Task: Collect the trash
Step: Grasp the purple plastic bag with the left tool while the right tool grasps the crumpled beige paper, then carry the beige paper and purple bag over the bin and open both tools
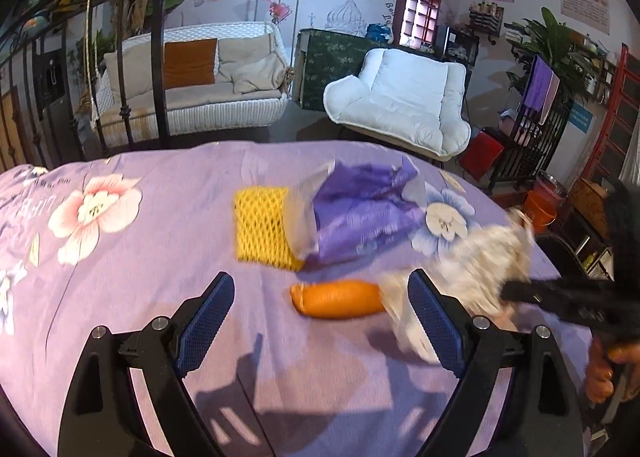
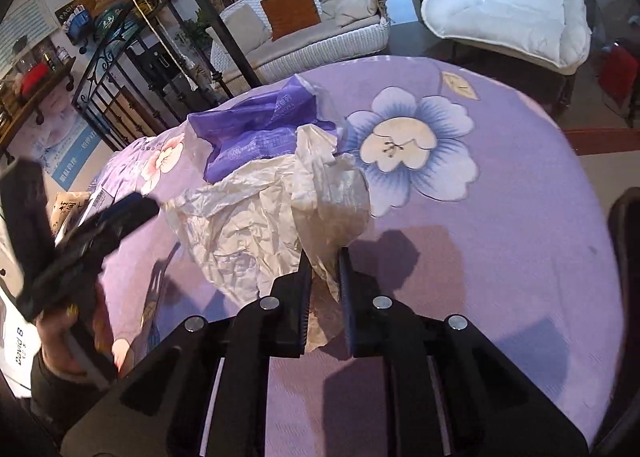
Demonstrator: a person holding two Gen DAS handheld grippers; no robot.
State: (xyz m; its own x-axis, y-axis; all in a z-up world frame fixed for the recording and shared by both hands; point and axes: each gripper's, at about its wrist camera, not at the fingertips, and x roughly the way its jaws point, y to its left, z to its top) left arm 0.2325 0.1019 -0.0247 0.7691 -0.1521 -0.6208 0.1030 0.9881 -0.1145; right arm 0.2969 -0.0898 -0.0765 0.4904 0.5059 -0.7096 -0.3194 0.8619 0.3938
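Note:
On the purple floral tablecloth (image 1: 140, 257) lie a yellow foam net (image 1: 262, 231), a purple plastic wrapper (image 1: 360, 213) and an orange sausage-shaped packet (image 1: 340, 299). My left gripper (image 1: 320, 317) is open, with the orange packet between and just beyond its fingertips. My right gripper (image 2: 324, 277) is shut on a crumpled white plastic bag (image 2: 260, 217) and holds it above the cloth. The bag shows blurred in the left wrist view (image 1: 480, 257), with the right gripper (image 1: 560, 297) at the right edge. The purple wrapper (image 2: 260, 129) lies behind the bag. The left gripper (image 2: 100, 225) appears at the left of the right wrist view.
Behind the table stand a white wicker swing sofa (image 1: 192, 77), a white cushioned chair (image 1: 404, 97), a black iron railing (image 1: 80, 77) and an orange bucket (image 1: 540, 205). The table edge curves away at the right (image 2: 580, 177).

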